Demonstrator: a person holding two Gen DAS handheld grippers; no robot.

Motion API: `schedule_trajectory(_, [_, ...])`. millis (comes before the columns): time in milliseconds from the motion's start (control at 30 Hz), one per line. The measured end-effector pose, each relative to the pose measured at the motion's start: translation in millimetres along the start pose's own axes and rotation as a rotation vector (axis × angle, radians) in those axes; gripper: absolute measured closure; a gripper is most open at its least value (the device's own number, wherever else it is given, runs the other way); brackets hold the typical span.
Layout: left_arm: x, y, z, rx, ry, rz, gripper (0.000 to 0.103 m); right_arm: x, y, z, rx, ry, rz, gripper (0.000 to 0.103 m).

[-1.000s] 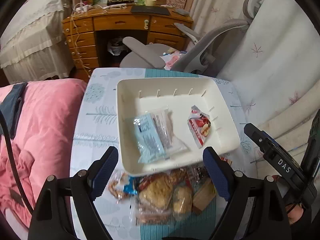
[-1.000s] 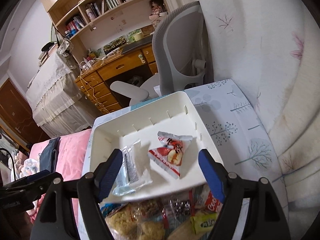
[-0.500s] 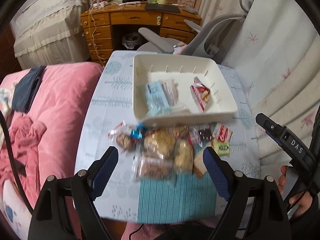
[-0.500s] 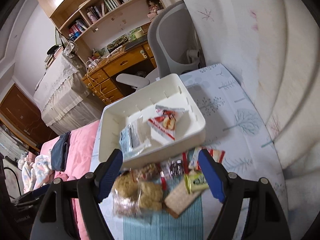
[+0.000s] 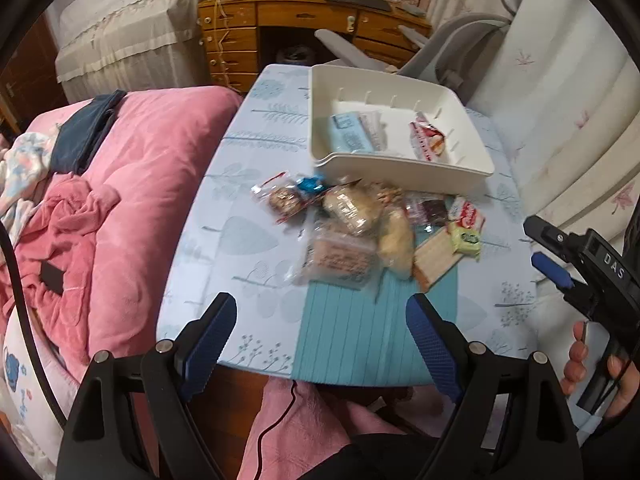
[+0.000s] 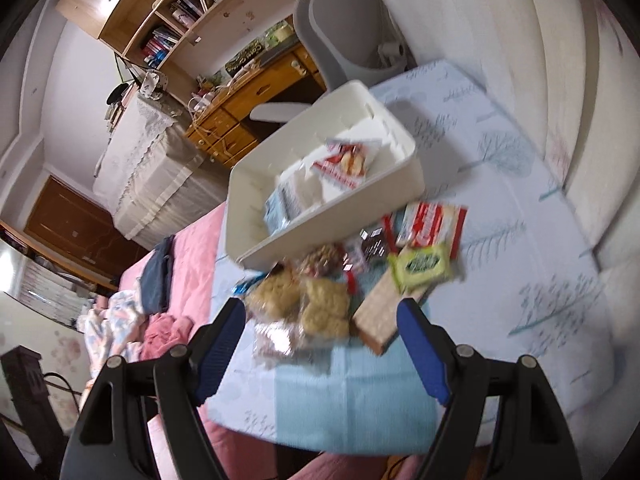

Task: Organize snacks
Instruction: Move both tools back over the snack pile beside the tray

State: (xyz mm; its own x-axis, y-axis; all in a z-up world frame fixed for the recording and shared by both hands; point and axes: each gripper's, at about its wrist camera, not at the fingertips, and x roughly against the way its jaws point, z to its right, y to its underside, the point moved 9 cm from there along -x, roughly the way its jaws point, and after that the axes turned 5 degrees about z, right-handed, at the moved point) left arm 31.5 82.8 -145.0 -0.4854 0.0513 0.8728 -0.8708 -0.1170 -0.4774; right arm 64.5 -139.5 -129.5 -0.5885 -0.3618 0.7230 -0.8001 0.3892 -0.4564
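Note:
A cream bin (image 5: 400,166) (image 6: 320,236) stands at the far end of the small table. Inside it lie a light-blue packet (image 5: 347,136) and a red-and-white packet (image 5: 426,142) (image 6: 344,164). In front of the bin is a heap of several wrapped snacks (image 5: 360,232) (image 6: 316,304), among them a green packet (image 5: 465,238) (image 6: 420,266) and a tan wafer block (image 5: 434,258) (image 6: 380,312). My left gripper (image 5: 320,344) hangs open over the table's near edge, empty. My right gripper (image 6: 320,340) is open and empty too, just short of the heap; it also shows at the right edge of the left wrist view (image 5: 560,256).
The table (image 5: 248,240) has a pale leaf-print cloth with a teal strip. A pink quilted bed (image 5: 132,184) runs along its left. A grey office chair (image 6: 344,32) and a wooden desk (image 5: 304,28) stand beyond it. White bedding (image 6: 540,60) rises on the right.
Both grippers have drawn back from over the bin toward the near table edge. The snack heap and more of the table have come into view. Both stay open.

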Motion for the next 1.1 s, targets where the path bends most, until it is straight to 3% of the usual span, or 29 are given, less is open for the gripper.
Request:
schedule_trajectory(333, [-21, 6, -29, 0.041, -0.014, -0.050, 0.017, -30, 59, 4, -0.112, -0.017, -0.160, 0.024])
schedule_trajectory(533, [-46, -7, -47, -0.003, 0.003, -0.094, 0.017, -49, 77, 12, -0.243, 0.004, -0.205, 0.024])
schedule_trajectory(700, [-73, -26, -58, -0.086, 0.061, -0.153, 0.017, -60, 90, 21, -0.412, 0.054, -0.207, 0.024])
schedule_trajectory(1100, [-136, -74, -74, -0.347, 0.165, -0.244, 0.013, -90, 129, 20, -0.880, 0.147, -0.104, 0.024])
